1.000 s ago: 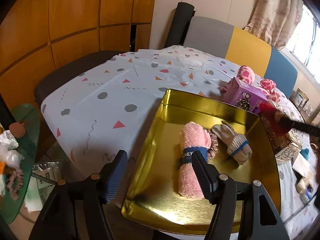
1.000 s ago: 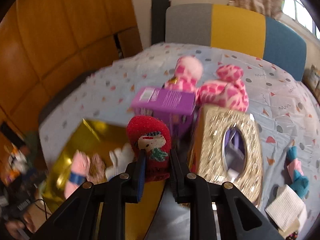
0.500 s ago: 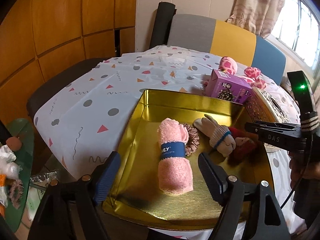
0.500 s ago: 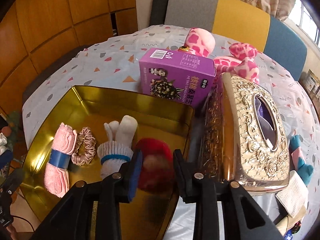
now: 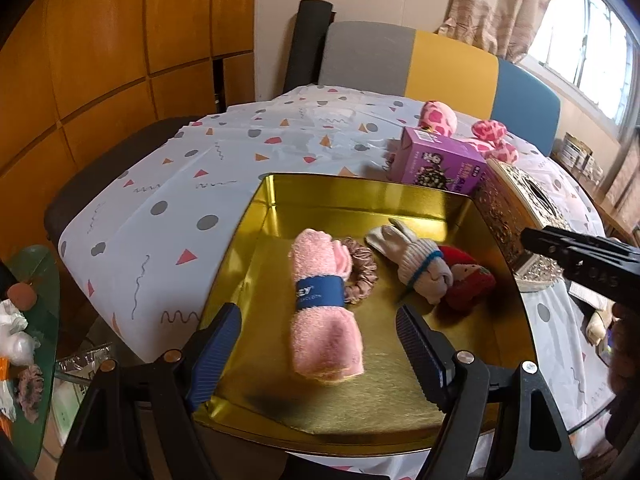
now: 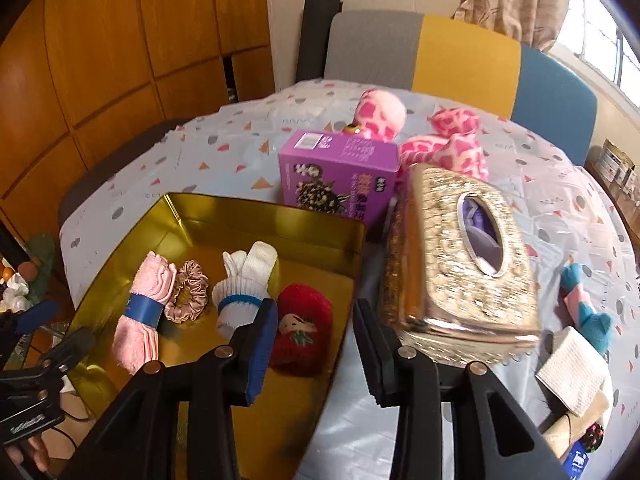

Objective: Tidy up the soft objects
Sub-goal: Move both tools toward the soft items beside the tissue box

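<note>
A gold tray (image 5: 352, 188) (image 6: 256, 208) sits on the table and holds a rolled pink towel (image 5: 320, 300) (image 6: 140, 312), a pink scrunchie (image 5: 360, 276) (image 6: 188, 296), a white sock bundle (image 5: 416, 260) (image 6: 244, 284) and a red plush toy (image 5: 468, 284) (image 6: 304, 320). My left gripper (image 5: 318, 348) is open and empty, hovering over the tray's near edge by the towel. My right gripper (image 6: 314, 344) is open and empty, just above and behind the red plush toy at the tray's right side. It also shows at the right of the left wrist view, state unclear there.
A purple box (image 6: 340, 172) and an ornate gold tissue box (image 6: 460, 252) stand right of the tray. A pink spotted plush (image 6: 440, 140) lies behind them. A teal and pink soft item (image 6: 584, 304) and a white cloth (image 6: 572, 376) lie at the right edge.
My right gripper carried the red plush toy over the tray, set it down beside the sock bundle, opened and drew back. My left gripper stayed open near the tray.
</note>
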`<state>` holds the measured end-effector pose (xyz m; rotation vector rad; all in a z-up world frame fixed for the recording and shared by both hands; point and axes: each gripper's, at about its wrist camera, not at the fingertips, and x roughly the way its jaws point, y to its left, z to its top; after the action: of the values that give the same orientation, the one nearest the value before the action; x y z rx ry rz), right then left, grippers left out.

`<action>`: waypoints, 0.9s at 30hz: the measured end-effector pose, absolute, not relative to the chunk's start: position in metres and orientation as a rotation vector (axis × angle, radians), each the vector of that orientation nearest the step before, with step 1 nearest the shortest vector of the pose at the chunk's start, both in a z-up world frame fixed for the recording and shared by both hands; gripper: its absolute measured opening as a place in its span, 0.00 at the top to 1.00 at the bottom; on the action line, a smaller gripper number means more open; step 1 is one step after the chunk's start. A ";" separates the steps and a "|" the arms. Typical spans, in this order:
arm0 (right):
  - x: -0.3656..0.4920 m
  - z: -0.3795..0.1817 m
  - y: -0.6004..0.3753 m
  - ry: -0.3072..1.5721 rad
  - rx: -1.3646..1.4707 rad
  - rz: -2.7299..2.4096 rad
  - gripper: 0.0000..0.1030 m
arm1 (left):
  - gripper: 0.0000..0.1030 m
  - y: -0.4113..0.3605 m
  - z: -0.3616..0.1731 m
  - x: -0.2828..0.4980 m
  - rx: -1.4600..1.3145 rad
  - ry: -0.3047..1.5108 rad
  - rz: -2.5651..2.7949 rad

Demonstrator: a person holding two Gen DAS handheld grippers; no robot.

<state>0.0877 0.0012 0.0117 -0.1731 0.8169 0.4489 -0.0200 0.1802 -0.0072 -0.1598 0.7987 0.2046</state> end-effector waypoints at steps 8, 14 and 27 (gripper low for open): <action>0.075 0.025 -0.049 0.777 -0.106 0.383 0.61 | 0.22 0.154 -0.004 -0.016 -0.112 0.806 0.153; 0.072 0.025 -0.098 0.776 -0.043 0.295 0.61 | 0.22 0.132 -0.002 -0.011 -0.073 0.810 0.105; 0.065 0.024 -0.234 0.762 0.094 0.010 0.60 | 0.15 0.063 0.004 0.005 0.058 0.804 -0.035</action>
<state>0.0651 -0.2340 0.0244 0.0942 0.7625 0.0100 0.0052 0.0631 0.0039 0.0578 0.8039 -0.0346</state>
